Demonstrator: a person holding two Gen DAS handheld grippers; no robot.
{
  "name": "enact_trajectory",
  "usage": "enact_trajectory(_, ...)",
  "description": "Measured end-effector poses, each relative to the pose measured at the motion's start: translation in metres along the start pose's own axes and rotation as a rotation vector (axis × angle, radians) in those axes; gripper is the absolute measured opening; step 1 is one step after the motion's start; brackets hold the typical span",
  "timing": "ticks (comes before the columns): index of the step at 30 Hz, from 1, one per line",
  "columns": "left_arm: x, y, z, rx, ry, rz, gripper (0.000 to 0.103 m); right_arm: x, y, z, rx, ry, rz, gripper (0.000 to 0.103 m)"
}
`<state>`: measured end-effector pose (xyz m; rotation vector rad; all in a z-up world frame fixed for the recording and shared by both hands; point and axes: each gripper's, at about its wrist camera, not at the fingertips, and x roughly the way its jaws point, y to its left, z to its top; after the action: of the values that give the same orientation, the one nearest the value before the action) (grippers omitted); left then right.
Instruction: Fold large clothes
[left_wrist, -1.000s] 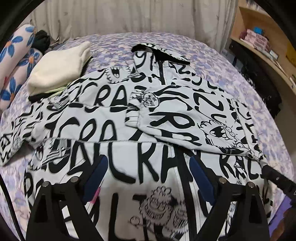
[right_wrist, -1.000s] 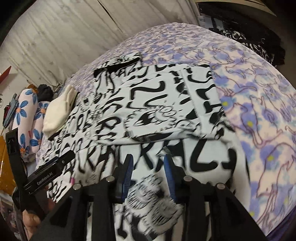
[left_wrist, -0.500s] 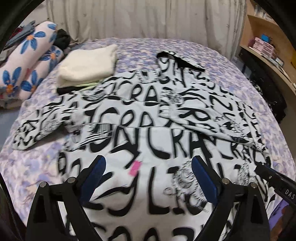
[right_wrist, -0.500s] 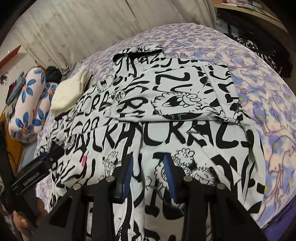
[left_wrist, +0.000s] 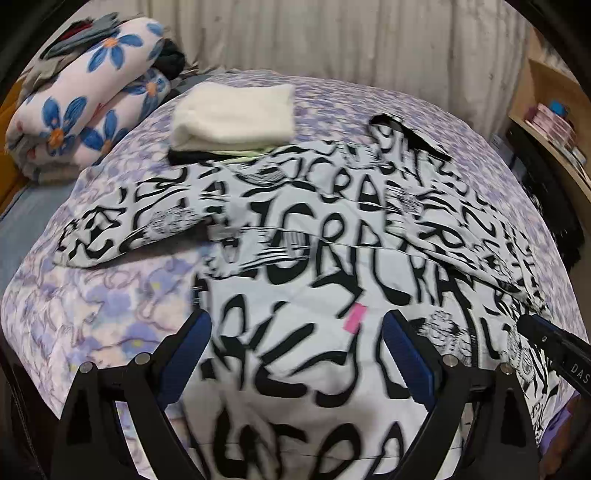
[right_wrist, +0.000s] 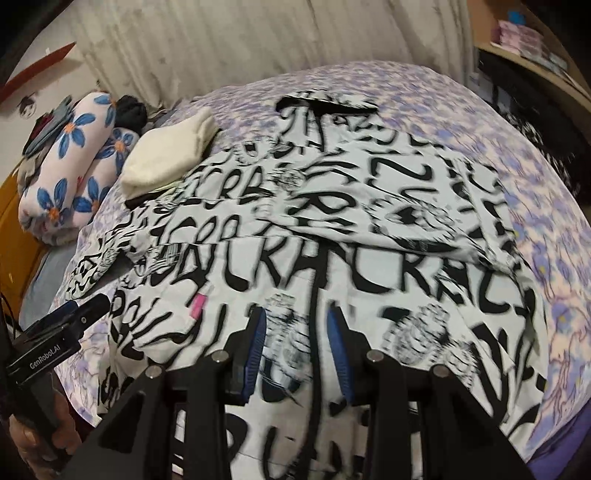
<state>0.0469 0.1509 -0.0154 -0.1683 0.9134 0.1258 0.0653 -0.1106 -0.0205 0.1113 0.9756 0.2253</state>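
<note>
Both grippers have drawn back toward the near edge of the bed (left_wrist: 92, 317) since a second ago, so far more of the printed shirt (left_wrist: 332, 266) shows in each view — its near hem now falls below the fingers, where earlier only the middle of the cloth filled the frame. The shirt lies spread across the bed, both sleeves already folded in over the chest, one small pink tag (left_wrist: 355, 318) showing on the lower half. The left gripper (left_wrist: 299, 354) stands wide open over the cloth with nothing between its pads. The right gripper (right_wrist: 297, 350) is partly open and its pads do not seem to press anything; blur keeps that a judgement. A folded cream towel (left_wrist: 236, 114) sits beyond the shirt by its far left corner. My reading: the sleeve folds are finished, and the retreat sets up a grab at the hem for the next fold.
</note>
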Motion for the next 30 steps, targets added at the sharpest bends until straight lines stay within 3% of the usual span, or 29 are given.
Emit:
enact_trajectory(9, 0.015, 0.074, 0.003, -0.112, 0.001, 0.032, 0.093, 0.028, 0.078, 0.019, -0.125, -0.019, 0.031, 0.034)
enact_trajectory(19, 0.050, 0.166, 0.002, -0.315, 0.030, -0.017, 0.093, 0.079, 0.149, 0.034, -0.216, 0.020, 0.075, 0.034)
enact_trajectory(23, 0.070, 0.213, 0.004, -0.432, 0.029, -0.071, 0.093, 0.097, 0.168, 0.036, -0.234, 0.028, 0.088, 0.034)
enact_trajectory(27, 0.093, 0.263, 0.003, -0.599, 0.015, -0.205, 0.093, 0.114, 0.183, 0.035, -0.248, 0.054, 0.097, 0.034)
enact_trajectory(30, 0.112, 0.291, 0.000, -0.704, 0.012, -0.243, 0.093, 0.125, 0.191, 0.034, -0.258, 0.070, 0.093, 0.034)
